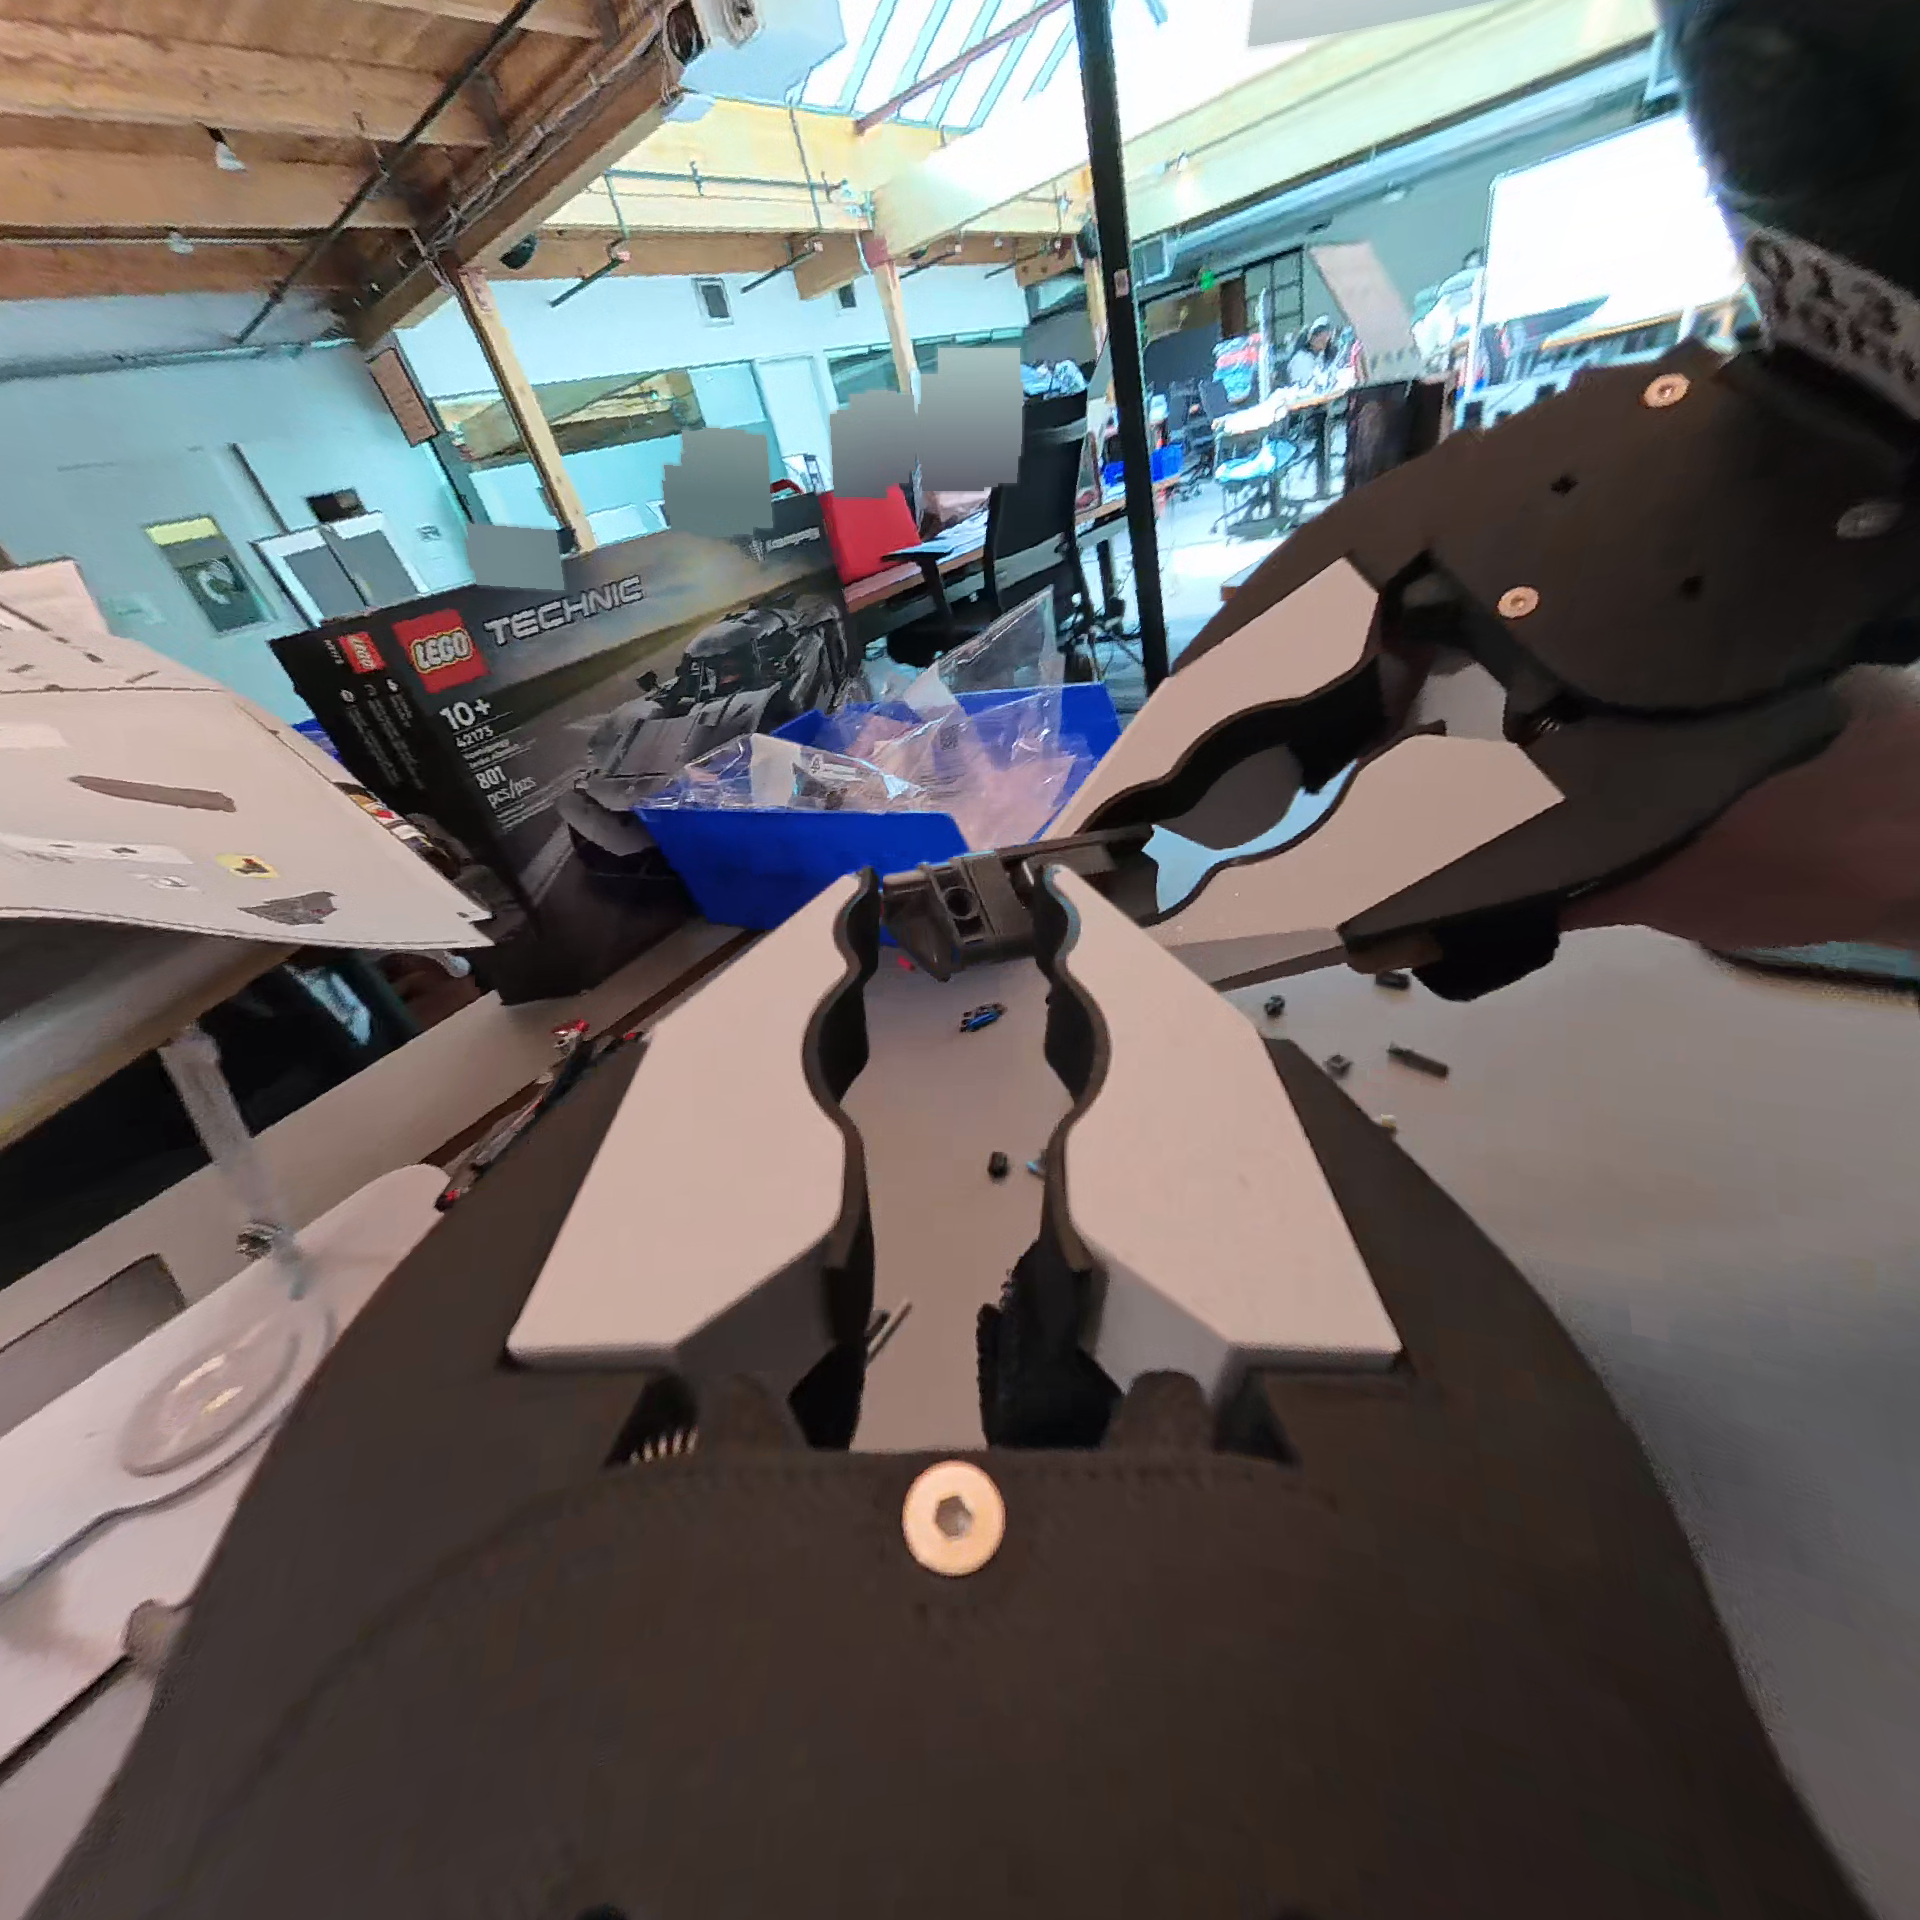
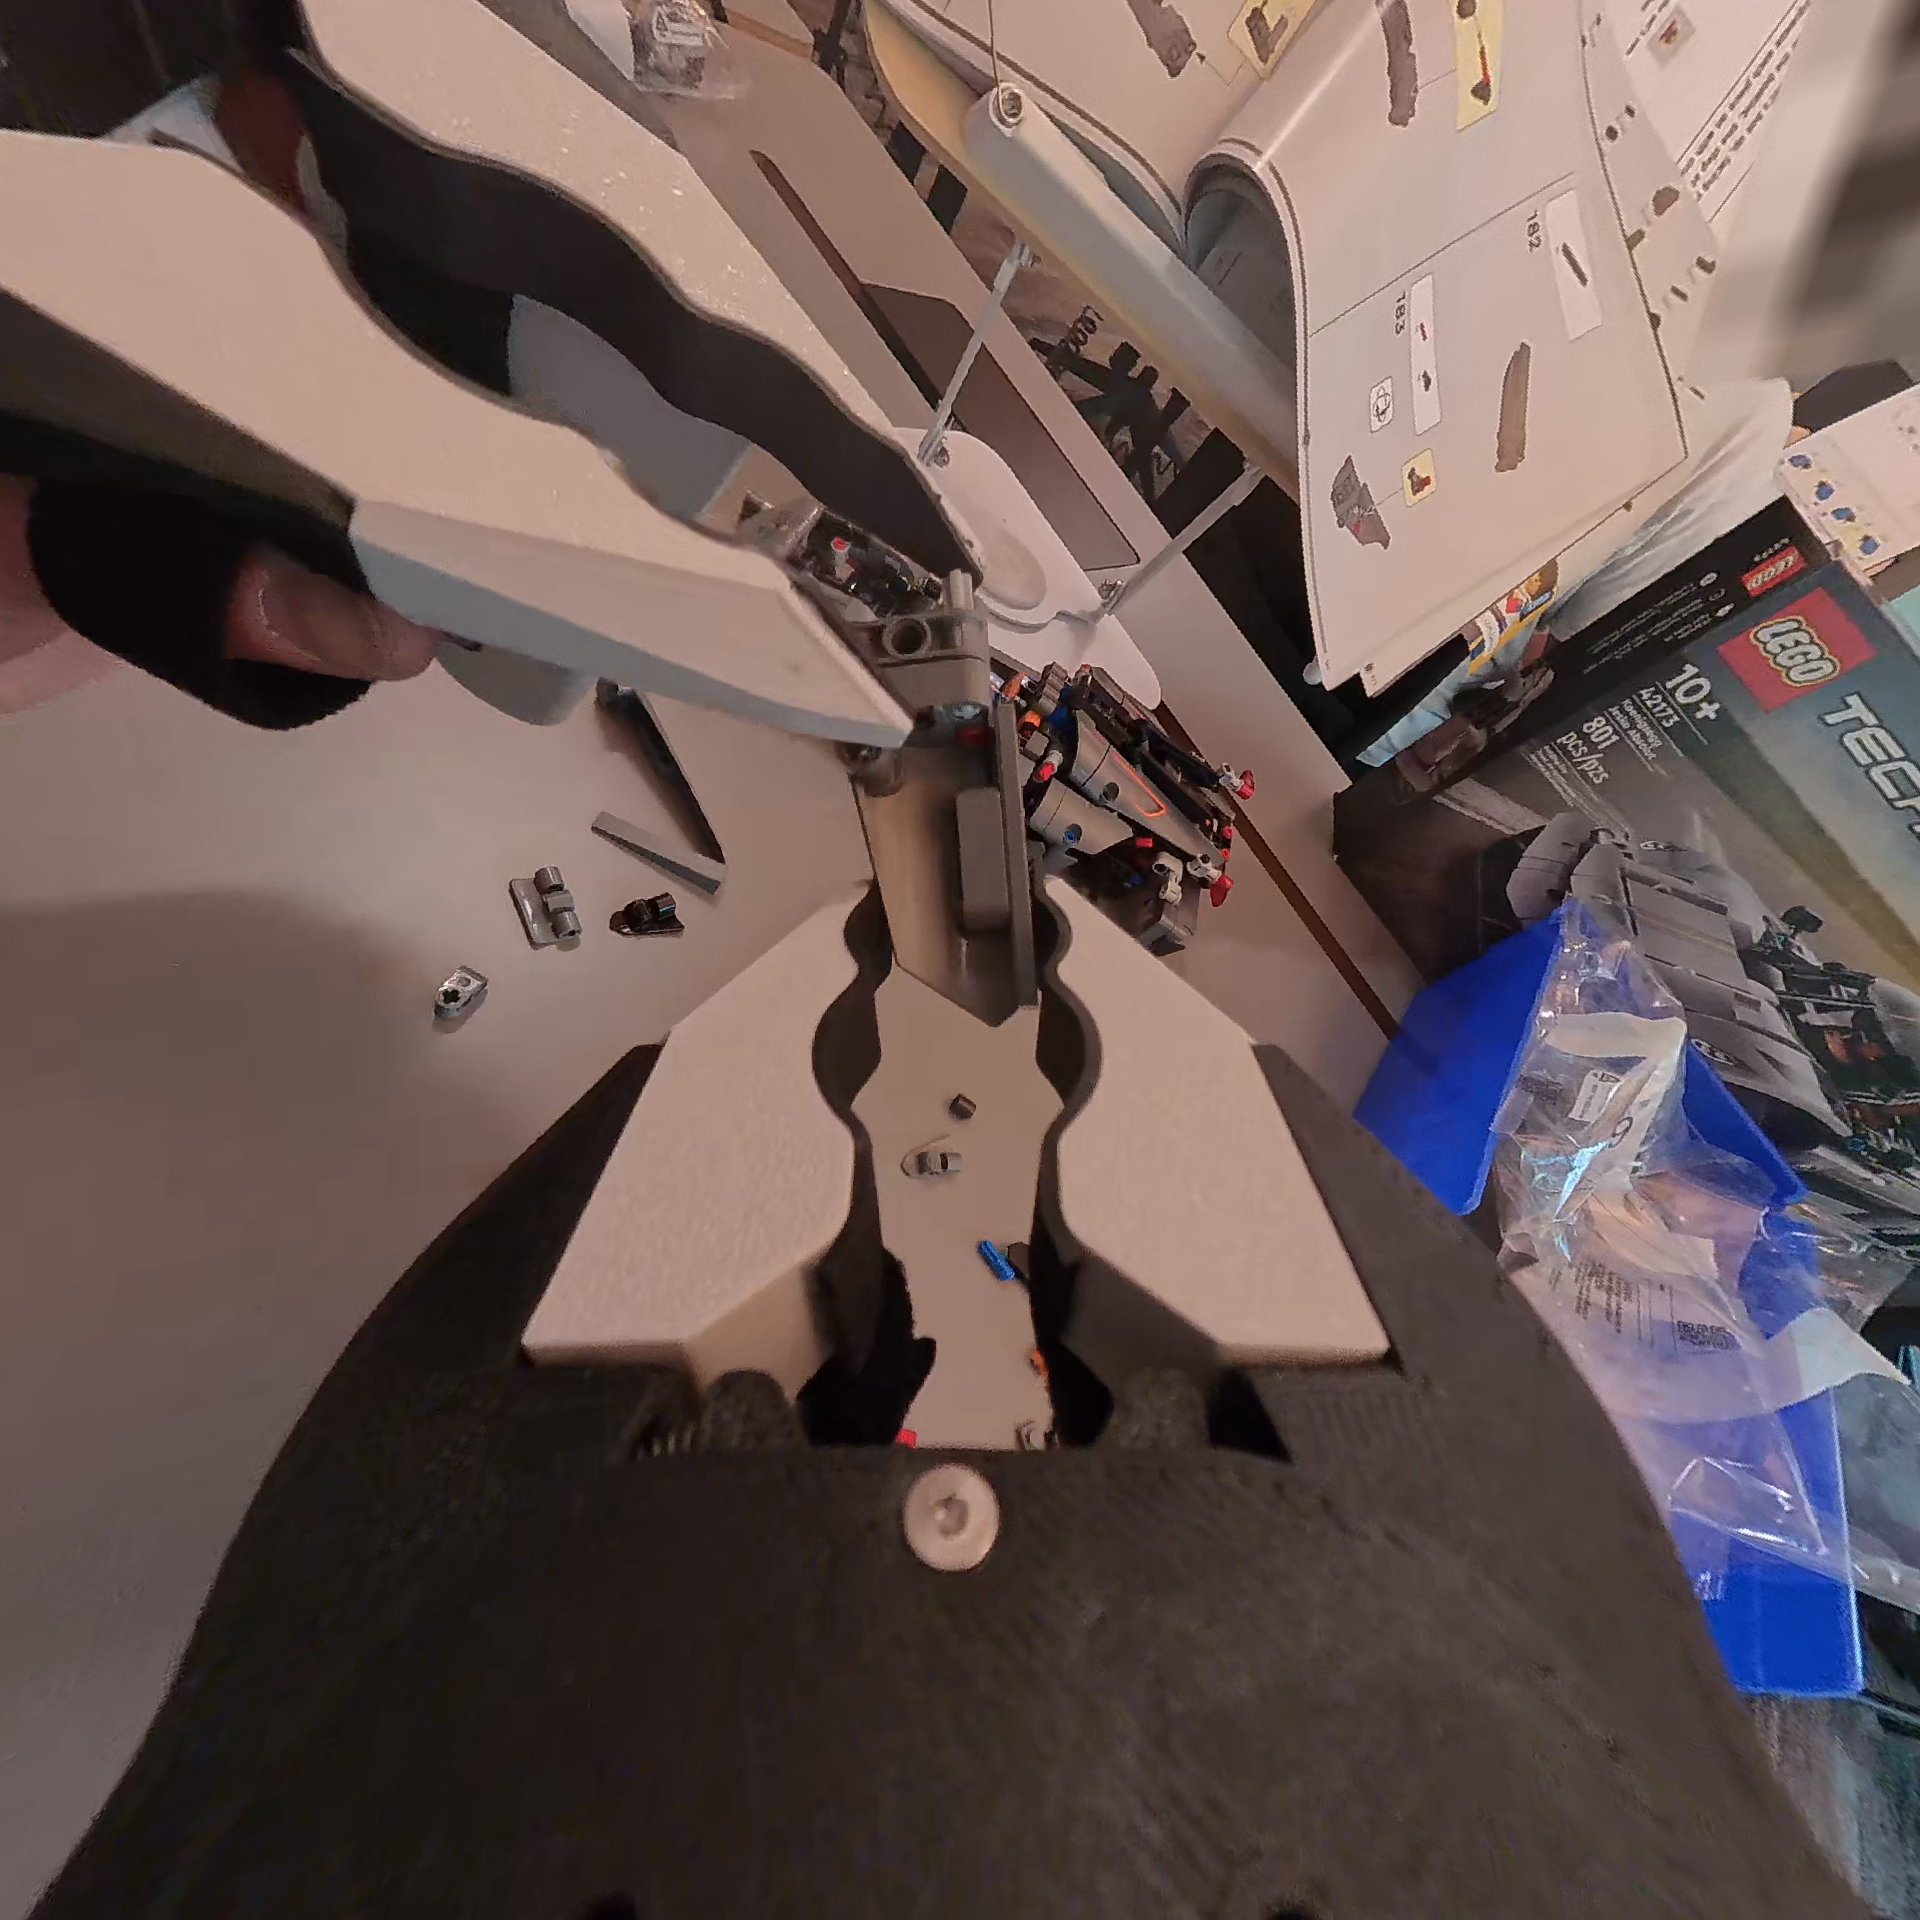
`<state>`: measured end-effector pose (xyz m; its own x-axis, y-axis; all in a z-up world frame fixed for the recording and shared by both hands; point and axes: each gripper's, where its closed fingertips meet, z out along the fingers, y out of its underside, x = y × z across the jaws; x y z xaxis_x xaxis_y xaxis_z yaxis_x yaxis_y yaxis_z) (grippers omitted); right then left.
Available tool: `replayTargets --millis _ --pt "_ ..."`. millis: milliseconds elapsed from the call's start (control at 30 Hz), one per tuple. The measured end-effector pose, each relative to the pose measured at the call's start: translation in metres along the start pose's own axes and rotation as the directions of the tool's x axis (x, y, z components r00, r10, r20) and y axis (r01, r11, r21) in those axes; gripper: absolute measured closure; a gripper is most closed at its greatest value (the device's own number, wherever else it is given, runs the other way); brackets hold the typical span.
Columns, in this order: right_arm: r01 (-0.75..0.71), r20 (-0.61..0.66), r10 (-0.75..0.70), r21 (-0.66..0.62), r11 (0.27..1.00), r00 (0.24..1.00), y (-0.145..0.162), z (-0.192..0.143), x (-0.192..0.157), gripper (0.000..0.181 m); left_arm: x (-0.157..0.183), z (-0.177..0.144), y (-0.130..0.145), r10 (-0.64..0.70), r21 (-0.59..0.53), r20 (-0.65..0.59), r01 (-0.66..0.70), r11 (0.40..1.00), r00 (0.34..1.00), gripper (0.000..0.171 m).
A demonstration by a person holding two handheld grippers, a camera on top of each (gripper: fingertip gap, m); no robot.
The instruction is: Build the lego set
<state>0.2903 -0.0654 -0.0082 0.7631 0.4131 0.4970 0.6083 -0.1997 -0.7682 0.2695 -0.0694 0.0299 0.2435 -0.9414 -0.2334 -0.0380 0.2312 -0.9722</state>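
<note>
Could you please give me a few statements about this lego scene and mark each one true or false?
1. Both grippers hold the same grey assembly. True: the left gripper clamps one end, the right gripper the other.
2. The blue bin is empty. False: it holds clear plastic bags.
3. The lego box stands beside the blue bin. True.
4. The instruction booklet is closed. False: it lies open, showing build steps.
5. Loose small parts lie on the table. True.
6. The right gripper hangs empty. False: it is shut on the assembly.
</note>
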Motion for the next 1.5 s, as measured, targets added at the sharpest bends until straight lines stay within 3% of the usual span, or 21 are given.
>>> replayTargets --millis 100,467,1500 --pt "-0.013 -0.002 0.013 -0.012 1.0 1.0 0.001 0.0 0.0 0.158 0.0 0.002 0.003 0.03 -0.033 0.026 -0.029 0.999 0.999 0.143" --pt "0.007 -0.042 -0.008 -0.026 1.0 0.999 0.0 -0.001 0.0 0.159 -0.005 0.006 0.009 -0.06 -0.079 0.014 0.061 0.995 0.998 0.149" --pt "-0.005 -0.058 0.004 -0.017 1.0 0.998 0.0 -0.001 0.004 0.159 -0.002 0.012 0.006 -0.106 -0.095 -0.036 0.103 0.99 0.994 0.157"
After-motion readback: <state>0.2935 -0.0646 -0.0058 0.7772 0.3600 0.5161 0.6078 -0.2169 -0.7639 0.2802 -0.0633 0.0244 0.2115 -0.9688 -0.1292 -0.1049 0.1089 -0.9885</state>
